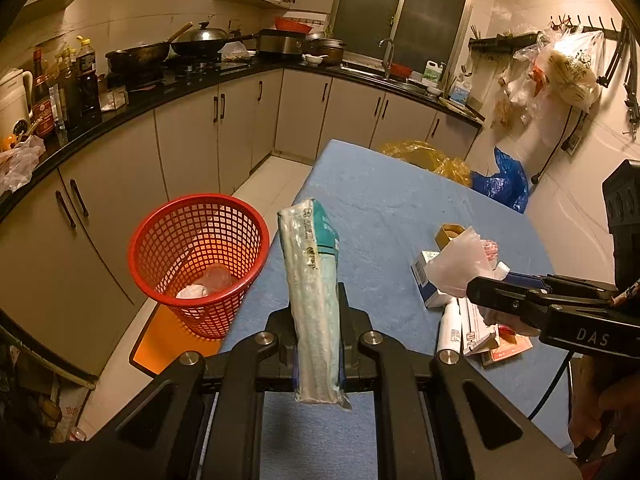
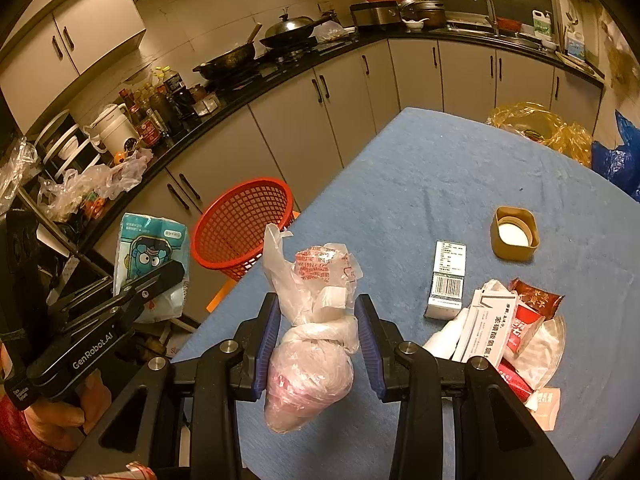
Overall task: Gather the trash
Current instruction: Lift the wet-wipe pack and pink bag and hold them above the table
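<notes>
My left gripper (image 1: 318,312) is shut on a flat teal-and-white snack packet (image 1: 312,280), held upright over the table's left edge, right of the red mesh basket (image 1: 200,256). The packet (image 2: 150,264) and left gripper (image 2: 160,280) also show in the right wrist view. The basket (image 2: 240,224) stands on the floor and holds crumpled trash. My right gripper (image 2: 316,320) is shut on a knotted clear plastic bag (image 2: 312,340) above the blue table (image 2: 440,168). The right gripper (image 1: 500,292) with its bag (image 1: 460,264) shows in the left wrist view.
A pile of boxes and wrappers (image 2: 508,328), a small white box (image 2: 448,276) and a tan lidded tub (image 2: 514,232) lie on the table's right side. Yellow (image 2: 540,128) and blue (image 2: 616,156) plastic bags sit at the far edge. Kitchen cabinets (image 1: 192,140) run along the left.
</notes>
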Demonstrator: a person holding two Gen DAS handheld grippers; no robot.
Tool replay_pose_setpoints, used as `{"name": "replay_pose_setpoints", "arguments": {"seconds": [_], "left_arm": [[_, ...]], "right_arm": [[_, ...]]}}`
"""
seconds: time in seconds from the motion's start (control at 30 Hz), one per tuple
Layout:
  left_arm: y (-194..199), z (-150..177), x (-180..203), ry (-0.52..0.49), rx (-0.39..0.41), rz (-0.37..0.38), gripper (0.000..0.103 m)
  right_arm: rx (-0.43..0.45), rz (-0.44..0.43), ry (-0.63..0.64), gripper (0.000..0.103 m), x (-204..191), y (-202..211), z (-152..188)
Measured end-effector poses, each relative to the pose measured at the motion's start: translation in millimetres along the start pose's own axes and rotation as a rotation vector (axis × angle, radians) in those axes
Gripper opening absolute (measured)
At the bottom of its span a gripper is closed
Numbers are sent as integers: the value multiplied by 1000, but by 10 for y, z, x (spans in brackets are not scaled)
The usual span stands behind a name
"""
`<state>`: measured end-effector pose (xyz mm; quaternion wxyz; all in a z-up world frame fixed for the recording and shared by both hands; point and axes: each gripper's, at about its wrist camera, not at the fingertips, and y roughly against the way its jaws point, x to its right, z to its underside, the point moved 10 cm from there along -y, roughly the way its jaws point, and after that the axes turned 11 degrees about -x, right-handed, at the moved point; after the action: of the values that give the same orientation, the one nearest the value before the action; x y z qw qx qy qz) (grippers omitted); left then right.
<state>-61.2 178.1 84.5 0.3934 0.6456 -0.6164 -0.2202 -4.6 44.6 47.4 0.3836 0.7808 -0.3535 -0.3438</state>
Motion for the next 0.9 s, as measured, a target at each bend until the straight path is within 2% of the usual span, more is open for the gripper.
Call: {"name": "replay_pose_setpoints", "arguments": {"seconds": [0.9], "left_arm": [[164, 39, -176, 33, 23, -13, 12]], "right_arm": [[9, -11, 14, 41, -176, 21, -74]]}}
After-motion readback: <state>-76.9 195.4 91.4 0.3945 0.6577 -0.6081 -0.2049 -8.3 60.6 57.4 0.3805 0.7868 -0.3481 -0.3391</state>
